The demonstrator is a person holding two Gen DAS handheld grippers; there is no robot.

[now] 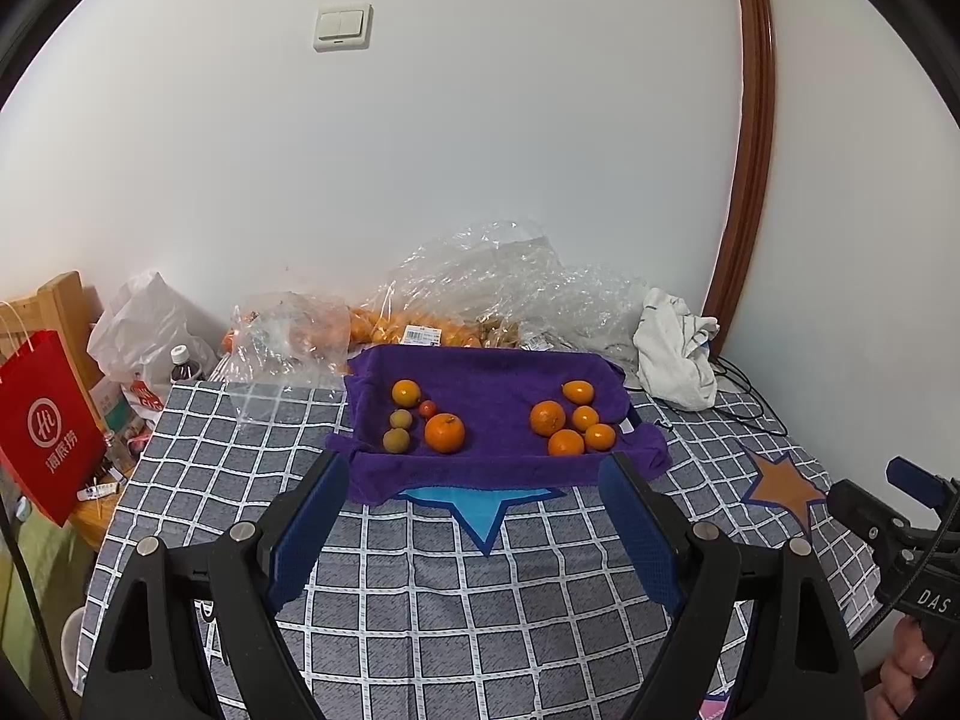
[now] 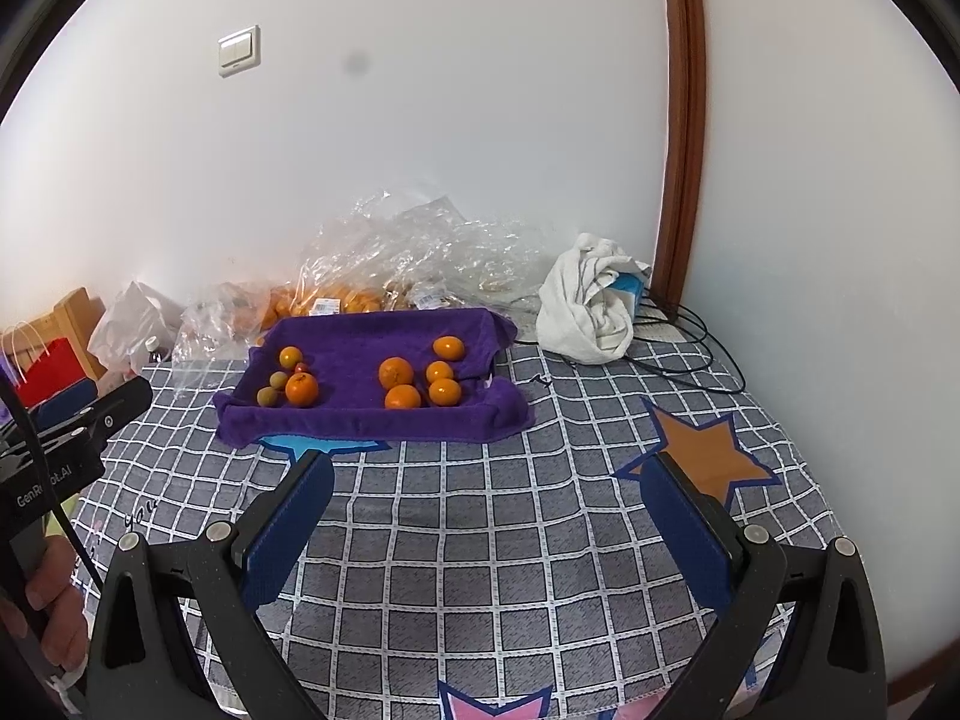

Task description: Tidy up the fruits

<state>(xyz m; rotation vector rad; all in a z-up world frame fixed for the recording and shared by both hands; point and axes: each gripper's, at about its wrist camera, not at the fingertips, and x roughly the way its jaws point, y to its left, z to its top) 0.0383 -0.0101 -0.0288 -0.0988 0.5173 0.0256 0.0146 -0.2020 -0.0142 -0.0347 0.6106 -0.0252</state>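
A purple towel (image 1: pixel 498 378) (image 2: pixel 360 420) lies on the checked tablecloth with fruit in two clusters. On its left are a big orange (image 1: pixel 444 432) (image 2: pixel 301 389), a smaller orange (image 1: pixel 406 392), a small red fruit (image 1: pixel 427 408) and two tan longans (image 1: pixel 396 440). On its right sit several oranges (image 1: pixel 547 417) (image 2: pixel 396 373). My left gripper (image 1: pixel 474 468) hovers open just before the towel's near edge, nothing between its blue pads. My right gripper (image 2: pixel 486 468) is open too, over the cloth short of the towel.
Clear plastic bags (image 1: pixel 480 282) with more oranges lie behind the towel by the wall. A crumpled white cloth (image 1: pixel 675 354) and black cables sit at the back right. A red paper bag (image 1: pixel 48 426) and bottles stand off the table's left edge.
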